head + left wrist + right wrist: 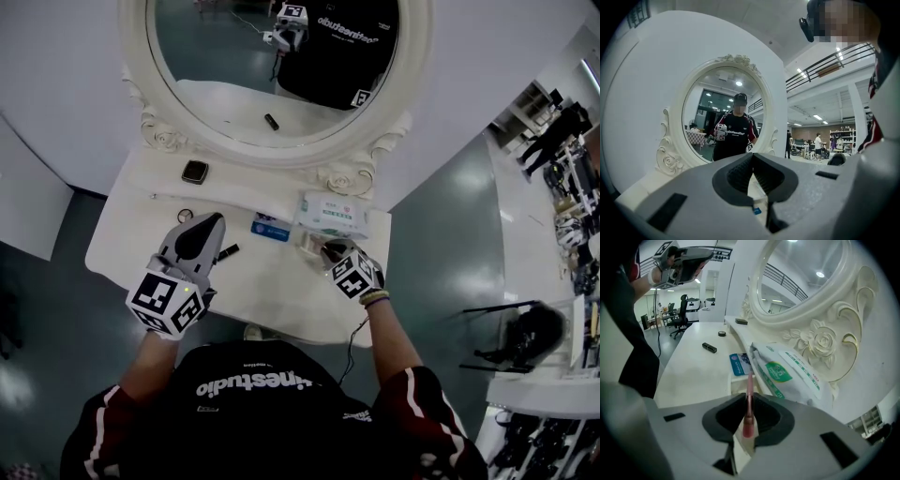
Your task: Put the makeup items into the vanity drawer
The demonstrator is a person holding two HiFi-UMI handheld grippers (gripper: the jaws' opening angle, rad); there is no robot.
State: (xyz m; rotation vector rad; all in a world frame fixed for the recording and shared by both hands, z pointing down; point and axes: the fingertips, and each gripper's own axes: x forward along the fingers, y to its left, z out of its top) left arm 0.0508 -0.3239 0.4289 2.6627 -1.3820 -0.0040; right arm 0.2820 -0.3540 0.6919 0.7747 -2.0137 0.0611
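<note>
My right gripper [749,397] is shut on a slim pink makeup stick [749,404] that points forward over the white vanity top [272,295]. In the head view this gripper [325,249] sits low, just in front of the wipes pack [333,214]. A small white open recess [737,382] lies under the stick's tip; I cannot tell if it is the drawer. My left gripper [214,221] is raised above the table's left half, its jaws closed on nothing [753,155]. A black lipstick tube [228,251] lies beside it.
A blue packet [270,227] lies left of the wipes pack [787,373]. A dark compact [195,172] and a small round item [185,216] sit at the back left. The oval mirror [281,66] with its carved frame stands along the back edge.
</note>
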